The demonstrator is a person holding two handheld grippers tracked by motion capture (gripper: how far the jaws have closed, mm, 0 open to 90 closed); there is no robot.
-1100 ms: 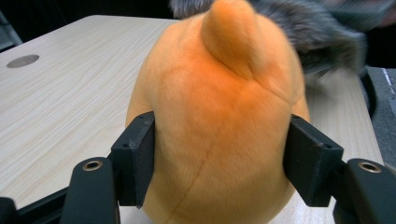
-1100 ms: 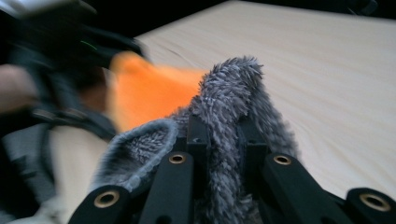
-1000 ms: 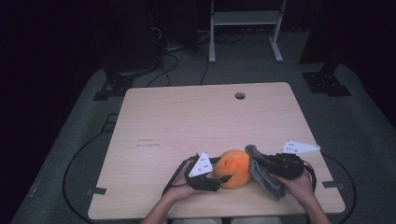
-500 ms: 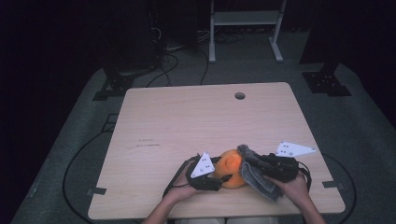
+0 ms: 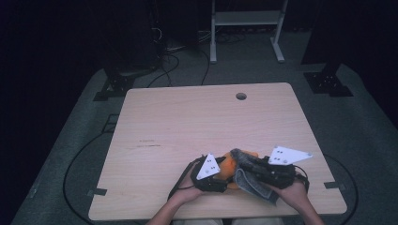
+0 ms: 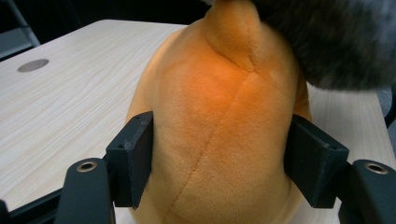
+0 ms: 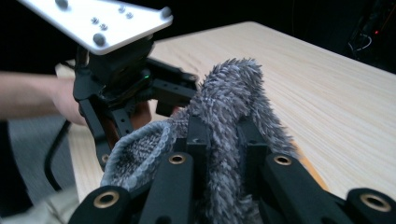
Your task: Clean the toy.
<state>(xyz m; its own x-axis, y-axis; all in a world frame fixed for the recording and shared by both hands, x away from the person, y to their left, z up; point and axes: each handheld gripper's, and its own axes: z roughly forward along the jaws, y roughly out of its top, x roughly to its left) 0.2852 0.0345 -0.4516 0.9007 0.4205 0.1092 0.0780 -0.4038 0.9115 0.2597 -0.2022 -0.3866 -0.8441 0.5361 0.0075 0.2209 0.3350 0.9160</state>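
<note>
An orange plush toy stands near the table's front edge. My left gripper has its two pads against the toy's sides. Its jaws have just been opening a little, and the toy is still between them and touching both pads. My right gripper is shut on a grey fuzzy cloth, whose fluffy end sticks up between the jaws. The cloth lies over the top right of the toy. The two grippers are close together, tips almost meeting over the toy.
The wooden table has a round cable hole at the back. A white frame stands on the floor behind it, and cables run across the carpet on the left. A person's forearms come in at the bottom edge.
My right gripper has moved left and up with the grey cloth, drawing it over the orange toy, which now shows less. The left gripper has stayed in place.
</note>
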